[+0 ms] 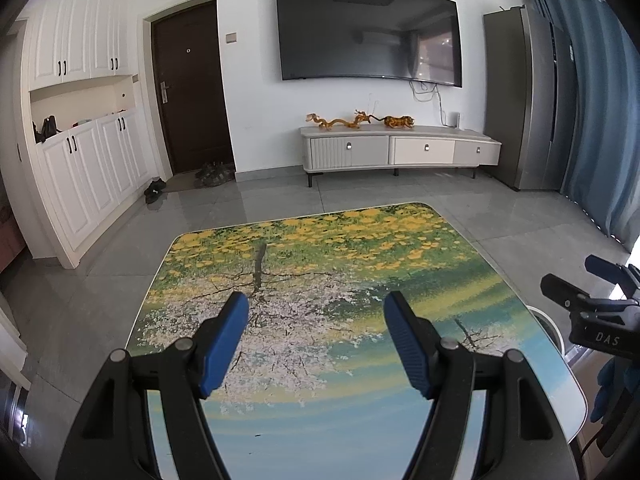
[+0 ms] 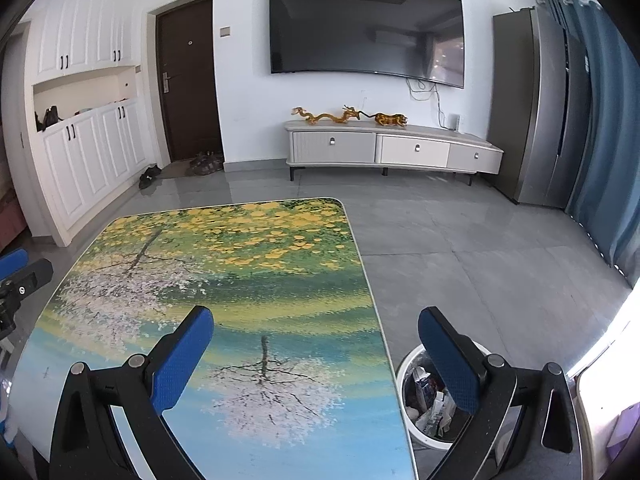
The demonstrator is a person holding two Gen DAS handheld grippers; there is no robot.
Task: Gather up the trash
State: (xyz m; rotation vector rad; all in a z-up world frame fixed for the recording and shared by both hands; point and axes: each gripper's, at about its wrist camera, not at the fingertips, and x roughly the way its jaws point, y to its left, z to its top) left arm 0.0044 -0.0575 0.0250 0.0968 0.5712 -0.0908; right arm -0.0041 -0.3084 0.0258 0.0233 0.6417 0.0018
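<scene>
Two hand-held grippers appear over a table (image 1: 320,412) whose top carries a painted scene of trees, yellow blossoms and blue water. In the left wrist view we see the left gripper (image 1: 316,344) in the lower centre of the frame, its blue-padded fingers (image 1: 224,344) spread wide with nothing between them; the right gripper (image 1: 592,304) enters at the right edge of the same frame as a black body, and from that view alone we cannot tell how its jaws stand. In the right wrist view the right gripper (image 2: 316,356) fills the lower part of the frame, likewise spread and empty, one pad over the tabletop and the other over the white trash bin (image 2: 404,408). That bin stands on the grey floor just beside the table's right edge, in the lower right of the frame, and the collected trash (image 2: 430,404) (crumpled wrappers and packets, too small to identify singly) lies inside it. In the upper centre of both frames we note a wall-mounted television (image 2: 366,28) above a low white cabinet (image 2: 394,148), and at the upper left a dark door (image 2: 188,80) with shoes (image 2: 206,162) on the floor before it.
</scene>
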